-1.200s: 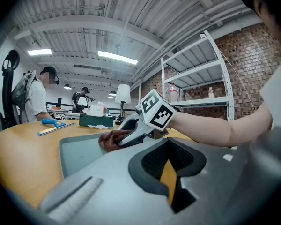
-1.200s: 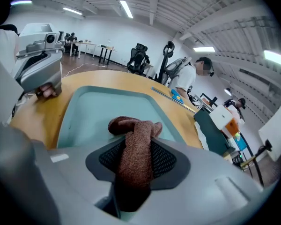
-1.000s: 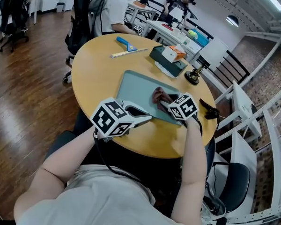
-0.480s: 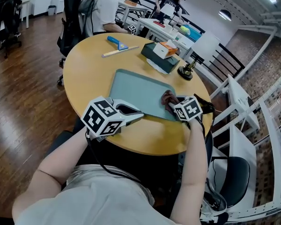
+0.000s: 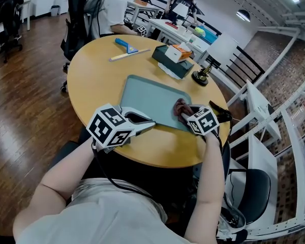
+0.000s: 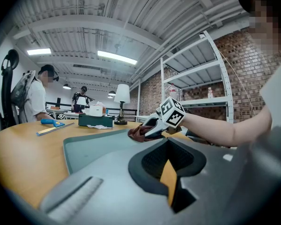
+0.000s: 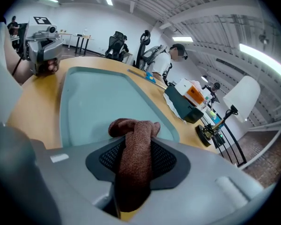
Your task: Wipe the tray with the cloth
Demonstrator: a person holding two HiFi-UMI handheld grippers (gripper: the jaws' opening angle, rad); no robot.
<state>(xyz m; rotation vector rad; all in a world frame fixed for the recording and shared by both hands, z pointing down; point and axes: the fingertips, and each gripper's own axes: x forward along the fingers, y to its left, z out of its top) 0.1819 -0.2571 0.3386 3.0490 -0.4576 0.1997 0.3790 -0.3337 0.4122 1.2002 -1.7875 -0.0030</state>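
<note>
A grey-green tray [image 5: 147, 93] lies on the round wooden table [image 5: 96, 75]. My right gripper [image 5: 185, 115] is shut on a brown cloth [image 5: 181, 107] and holds it down on the tray's near right corner. In the right gripper view the cloth [image 7: 133, 149] hangs bunched between the jaws over the tray [image 7: 98, 102]. My left gripper [image 5: 145, 122] rests at the tray's near edge; in its own view the jaws [image 6: 171, 191] look shut. Whether they pinch the rim is hidden. The left gripper view shows the right gripper [image 6: 152, 128] and the cloth [image 6: 138, 132].
A dark green tissue box [image 5: 175, 60] with an orange pack on it, a blue scraper [image 5: 126, 44], a ruler [image 5: 127, 55] and a lamp base [image 5: 201, 78] stand past the tray. A black object [image 5: 221, 113] lies by the right edge. People sit at desks behind.
My right gripper has slid the cloth from the tray's middle to its near right corner. The left gripper has stayed at the near edge.
</note>
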